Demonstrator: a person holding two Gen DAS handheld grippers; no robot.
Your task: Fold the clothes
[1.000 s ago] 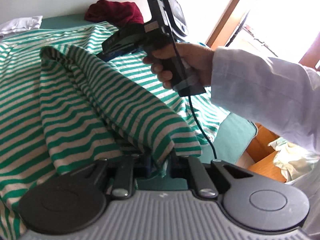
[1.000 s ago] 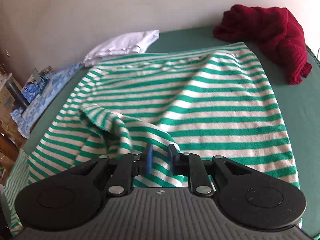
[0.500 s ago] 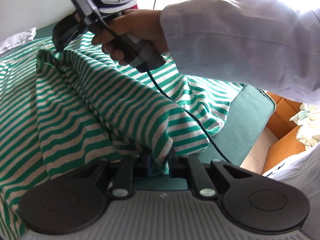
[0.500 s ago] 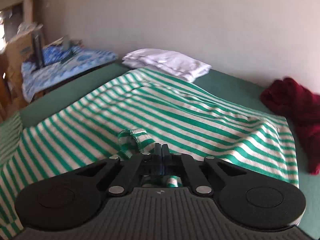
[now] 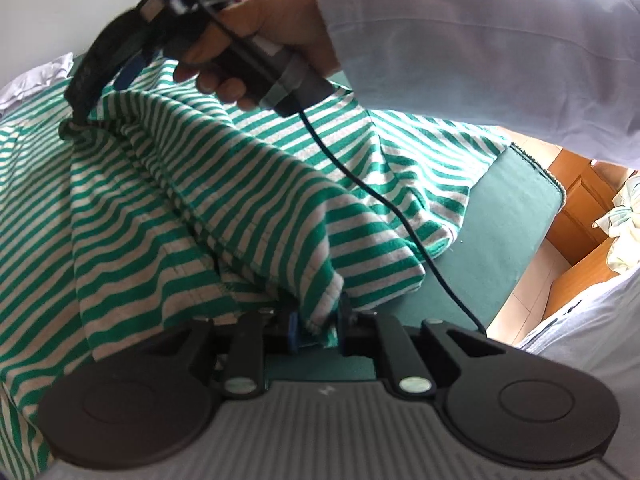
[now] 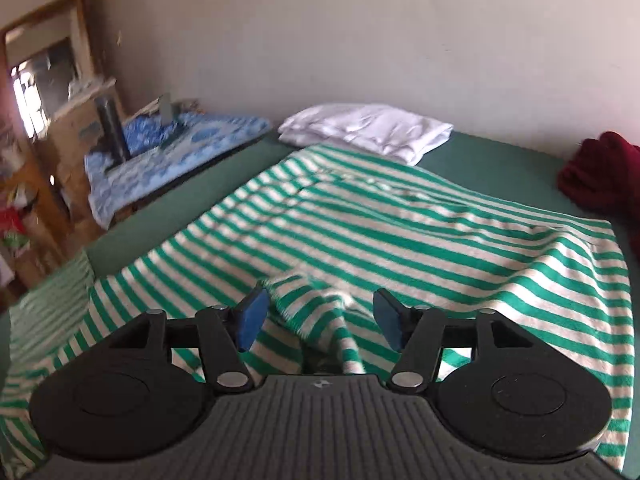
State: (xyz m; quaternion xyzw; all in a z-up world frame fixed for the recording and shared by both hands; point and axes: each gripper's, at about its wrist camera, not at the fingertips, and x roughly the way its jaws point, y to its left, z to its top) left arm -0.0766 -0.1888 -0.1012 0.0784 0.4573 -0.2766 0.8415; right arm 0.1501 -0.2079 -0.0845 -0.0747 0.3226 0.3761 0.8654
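A green and white striped garment [image 6: 400,232] lies spread on a green surface [image 6: 500,160]. My left gripper [image 5: 318,326] is shut on a folded edge of the striped garment [image 5: 224,200], which runs as a raised ridge toward the right gripper. My right gripper [image 6: 320,320] is open, its blue pads [image 6: 250,316] wide apart, with a bunched fold of the garment lying between them. In the left wrist view the right gripper [image 5: 100,76] hangs above the far end of the ridge, held by a hand in a white sleeve.
A folded white cloth [image 6: 368,128] lies at the far edge of the green surface. A dark red garment [image 6: 600,176] sits at the far right. A blue patterned cloth [image 6: 168,156] covers a low stand on the left. Wooden furniture [image 5: 580,208] stands beyond the right edge.
My right gripper was shut on the fold half a second ago and has now opened, letting the fold go. My left gripper has kept its hold on the edge.
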